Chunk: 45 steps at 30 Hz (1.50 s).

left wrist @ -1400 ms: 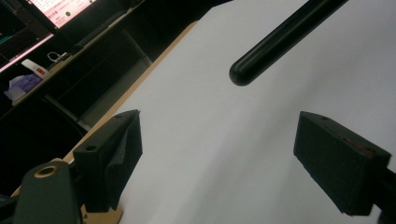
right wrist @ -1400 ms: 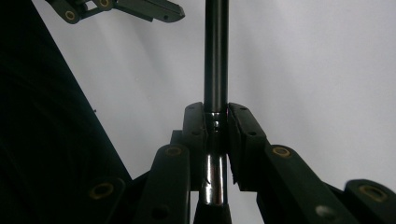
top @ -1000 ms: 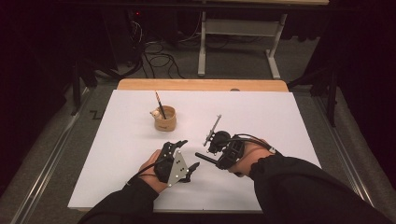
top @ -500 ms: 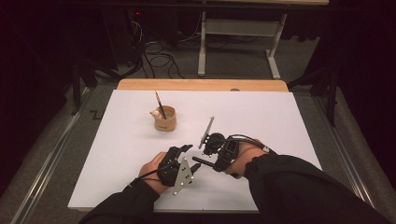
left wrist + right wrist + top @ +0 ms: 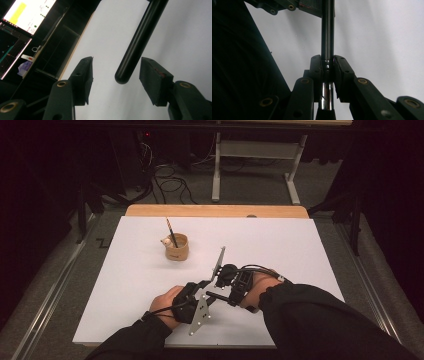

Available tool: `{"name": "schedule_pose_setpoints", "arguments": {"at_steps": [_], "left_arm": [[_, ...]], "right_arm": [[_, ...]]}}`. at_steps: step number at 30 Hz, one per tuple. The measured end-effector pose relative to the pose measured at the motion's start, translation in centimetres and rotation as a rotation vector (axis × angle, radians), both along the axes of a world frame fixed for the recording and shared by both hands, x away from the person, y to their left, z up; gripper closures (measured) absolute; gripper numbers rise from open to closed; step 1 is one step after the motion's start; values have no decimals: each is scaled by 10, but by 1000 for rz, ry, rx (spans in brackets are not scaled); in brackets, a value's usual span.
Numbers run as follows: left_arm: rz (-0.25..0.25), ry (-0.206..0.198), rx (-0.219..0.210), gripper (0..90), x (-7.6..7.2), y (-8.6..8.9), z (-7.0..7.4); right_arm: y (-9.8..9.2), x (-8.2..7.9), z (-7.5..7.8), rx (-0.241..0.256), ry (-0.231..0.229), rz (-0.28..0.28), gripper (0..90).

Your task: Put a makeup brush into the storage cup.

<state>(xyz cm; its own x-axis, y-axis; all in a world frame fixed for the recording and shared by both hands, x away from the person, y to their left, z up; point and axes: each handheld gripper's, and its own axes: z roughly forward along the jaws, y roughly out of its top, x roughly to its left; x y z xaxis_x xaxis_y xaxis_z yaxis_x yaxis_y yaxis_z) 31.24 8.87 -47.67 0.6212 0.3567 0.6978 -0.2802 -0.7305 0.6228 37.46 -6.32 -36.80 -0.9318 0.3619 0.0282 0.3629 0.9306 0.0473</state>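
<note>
The black pen (image 5: 327, 30) is what I am working on: my right gripper (image 5: 328, 65) has both jaws pressed flat against its barrel, just above a shiny metal band, so it is clamped on the pen. From there the dark barrel runs straight up the right gripper view toward my left gripper. In the left gripper view the pen's (image 5: 140, 42) rounded black end hangs in the gap between the jaws of my left gripper (image 5: 115, 75), which stand well apart with neither pad touching it; that tool is spread wide around the tip, gripping nothing. In the high view the two grippers meet near the front of the white table (image 5: 125, 270), the left gripper (image 5: 202, 285) at the left and the right gripper (image 5: 220, 280) just beside it, the person's dark sleeves coming in from the bottom edge. Farther back and to the left of the pen, well apart from it, stands a small wooden cup (image 5: 176, 247) with a brush (image 5: 171, 231) leaning upright in it. Behind the white surface a strip of bare wooden tabletop (image 5: 215, 211) shows.
</note>
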Motion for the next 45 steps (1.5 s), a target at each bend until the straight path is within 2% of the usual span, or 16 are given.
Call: {"name": "schedule_pose_setpoints", "arguments": {"at_steps": [2,7,19,23,24,31,34,38,45], "left_arm": [[-8,-5,3,477,-1,-1,-1],[-30,-26,55,529,-5,-3,-3],[-59,-47,81,598,-8,-6,-5],[-67,-48,91,642,-8,-6,-6],[-65,-52,113,656,-8,-6,-5],[-62,-53,123,708,-8,-6,-6],[-65,-51,134,761,-8,-5,-6],[-68,-57,159,783,-8,-6,-8],[-63,-55,163,789,-7,-6,-7]], "right_arm": [[1,0,-1,-3,5,-3,798],[1,1,-2,-18,11,3,798],[2,2,-5,-43,22,-8,798],[3,2,-5,-46,24,-6,798],[3,3,-5,-42,24,-7,798],[7,3,-3,-41,14,-5,797],[7,3,-3,-41,13,-5,797],[7,3,-1,-32,2,-4,794],[7,4,0,-30,-13,3,783]]}}
